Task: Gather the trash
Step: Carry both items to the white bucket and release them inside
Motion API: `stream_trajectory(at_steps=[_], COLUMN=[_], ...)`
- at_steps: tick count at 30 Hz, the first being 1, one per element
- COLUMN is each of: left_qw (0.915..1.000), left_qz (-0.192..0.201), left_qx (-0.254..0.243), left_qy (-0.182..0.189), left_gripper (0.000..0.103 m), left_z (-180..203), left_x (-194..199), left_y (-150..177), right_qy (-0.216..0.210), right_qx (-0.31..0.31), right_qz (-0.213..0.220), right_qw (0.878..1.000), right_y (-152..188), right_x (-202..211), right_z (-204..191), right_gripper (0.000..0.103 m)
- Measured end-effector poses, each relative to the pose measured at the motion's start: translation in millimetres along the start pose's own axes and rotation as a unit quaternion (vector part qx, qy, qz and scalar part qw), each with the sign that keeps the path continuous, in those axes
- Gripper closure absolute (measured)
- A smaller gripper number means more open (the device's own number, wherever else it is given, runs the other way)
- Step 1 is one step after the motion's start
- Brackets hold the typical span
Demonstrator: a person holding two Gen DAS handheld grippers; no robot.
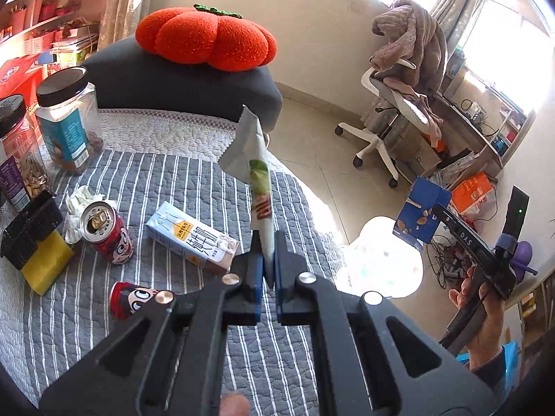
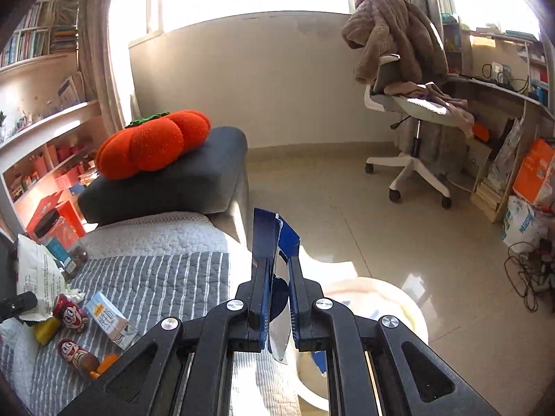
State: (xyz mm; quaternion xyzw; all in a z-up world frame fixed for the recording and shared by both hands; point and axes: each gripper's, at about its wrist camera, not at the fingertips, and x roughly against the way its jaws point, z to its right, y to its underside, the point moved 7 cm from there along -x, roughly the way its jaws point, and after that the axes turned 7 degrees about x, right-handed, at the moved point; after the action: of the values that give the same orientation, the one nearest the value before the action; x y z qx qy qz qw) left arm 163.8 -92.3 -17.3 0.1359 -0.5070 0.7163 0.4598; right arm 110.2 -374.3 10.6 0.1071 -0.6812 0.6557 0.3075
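My left gripper [image 1: 269,248] is shut on the lower end of a white and green snack wrapper [image 1: 258,173], which stands upright above the striped bed cover [image 1: 145,180]. My right gripper [image 2: 277,260] is shut on a flattened blue pack [image 2: 272,232] with a silvery inside. It hangs past the bed's edge, over the floor beside a white bin [image 2: 378,298]. The left wrist view shows that blue pack [image 1: 421,208] in a hand-held gripper at the right, above the bin [image 1: 381,260]. On the cover lie a milk carton [image 1: 190,239], two red cans [image 1: 107,232] [image 1: 135,300] and a crumpled tissue [image 1: 78,204].
Two lidded jars [image 1: 67,118], a black basket [image 1: 31,232] and a yellow sponge [image 1: 48,263] sit at the bed's left. An orange pumpkin cushion [image 1: 204,38] lies on a dark pillow [image 1: 180,83]. An office chair [image 2: 409,104], desk, bags and cables stand across the tiled floor [image 2: 347,190].
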Motion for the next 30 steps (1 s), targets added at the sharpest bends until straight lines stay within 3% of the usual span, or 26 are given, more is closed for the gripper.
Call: stream_trajectory(at_steps=[5, 7, 8, 9, 11, 13, 15, 22, 30], left_qw=[0.9996, 0.9992, 0.999, 0.9989, 0.9983, 0.9974, 0.9962, 0.9906, 0.9837], left_qz=[-0.018, -0.025, -0.027, -0.03, -0.034, -0.038, -0.041, -0.065, -0.093], left_qx=[-0.023, -0.032, -0.033, -0.034, -0.04, -0.052, -0.064, -0.095, -0.131], left_qy=[0.002, 0.004, 0.007, 0.012, 0.024, 0.033, 0.042, 0.074, 0.081], left_gripper=[0.097, 0.097, 0.097, 0.097, 0.097, 0.097, 0.097, 0.097, 0.097], left_z=[29.7, 42.2, 49.8, 58.1, 77.8, 98.9, 119.3, 184.6, 239.7], left_x=[-16.4, -22.9, -26.0, -29.0, -34.9, -41.3, -48.1, -80.3, -117.5], left_y=[9.0, 12.2, 12.8, 12.9, 14.0, 14.2, 13.7, 21.7, 39.7], right_qy=[0.043, 0.053, 0.057, 0.062, 0.076, 0.09, 0.113, 0.182, 0.206], right_qx=[-0.027, -0.036, -0.044, -0.053, -0.071, -0.081, -0.086, -0.1, -0.157], right_qz=[-0.029, -0.036, -0.038, -0.036, -0.016, -0.012, -0.012, -0.049, -0.065], right_qw=[0.998, 0.997, 0.997, 0.996, 0.994, 0.993, 0.99, 0.977, 0.964], right_y=[8.4, 10.1, 10.3, 10.1, 6.9, 4.7, 5.7, 26.4, 48.6], right_x=[-7.7, -4.8, -2.8, 1.4, 13.5, 21.9, 30.2, 41.7, 62.5], right_z=[39.2, 52.1, 57.3, 63.3, 77.4, 89.8, 105.1, 165.1, 216.8], right_gripper=[0.087, 0.077, 0.057, 0.029, 0.018, 0.015, 0.001, 0.0, 0.0])
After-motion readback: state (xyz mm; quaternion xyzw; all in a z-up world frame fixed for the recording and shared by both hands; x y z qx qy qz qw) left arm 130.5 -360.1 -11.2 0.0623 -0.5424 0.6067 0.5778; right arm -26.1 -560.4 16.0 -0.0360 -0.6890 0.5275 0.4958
